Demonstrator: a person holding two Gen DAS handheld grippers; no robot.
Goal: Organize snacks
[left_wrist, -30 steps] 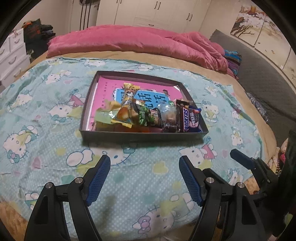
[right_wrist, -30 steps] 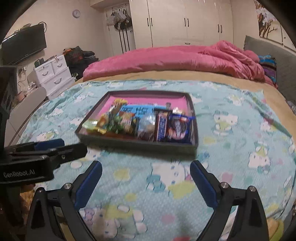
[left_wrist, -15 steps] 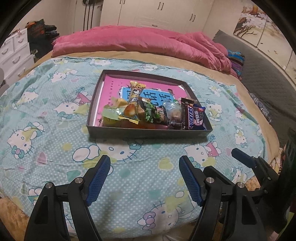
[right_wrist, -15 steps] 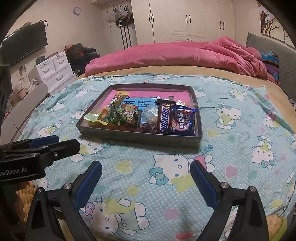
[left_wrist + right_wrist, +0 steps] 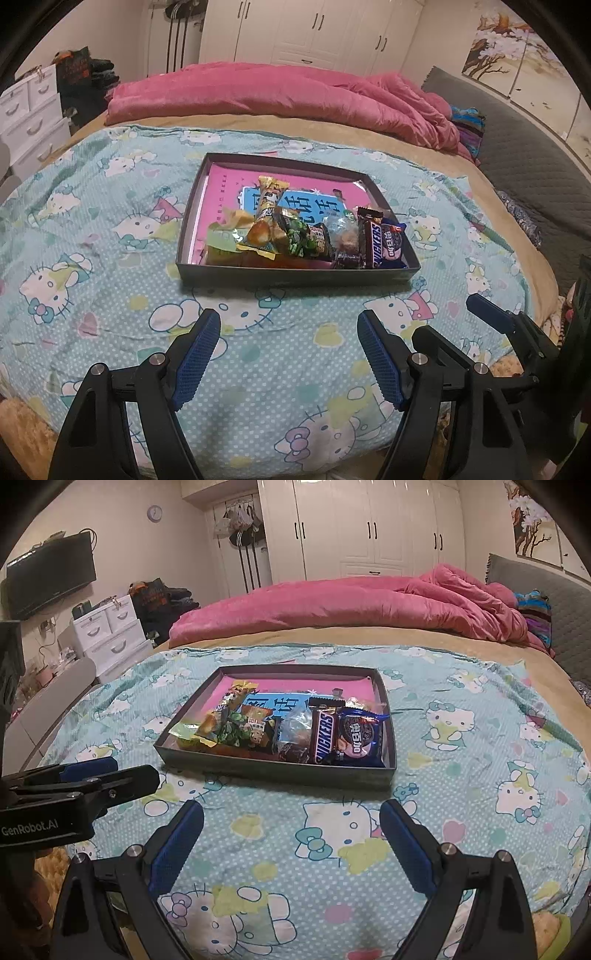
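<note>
A shallow dark tray (image 5: 295, 275) (image 5: 273, 770) with a pink liner lies on the bed. Several snack packs lie in a row along its near wall: a Snickers bar (image 5: 371, 240) (image 5: 324, 734), a blue cookie pack (image 5: 391, 245) (image 5: 360, 736), a green pack (image 5: 299, 240) (image 5: 236, 731) and yellow wrappers (image 5: 225, 236). My left gripper (image 5: 288, 356) is open and empty above the sheet, short of the tray. My right gripper (image 5: 291, 843) is open and empty, also short of the tray. Each gripper shows at the edge of the other's view.
The bed has a light blue cartoon-cat sheet (image 5: 110, 258) and a bunched pink duvet (image 5: 277, 92) at the far side. White drawers (image 5: 107, 631) stand to the left, wardrobes (image 5: 369, 528) behind, a grey headboard (image 5: 524, 155) to the right.
Both grippers have moved forward and risen a little, so the tray sits closer and lower in view. Both stay open and empty.
</note>
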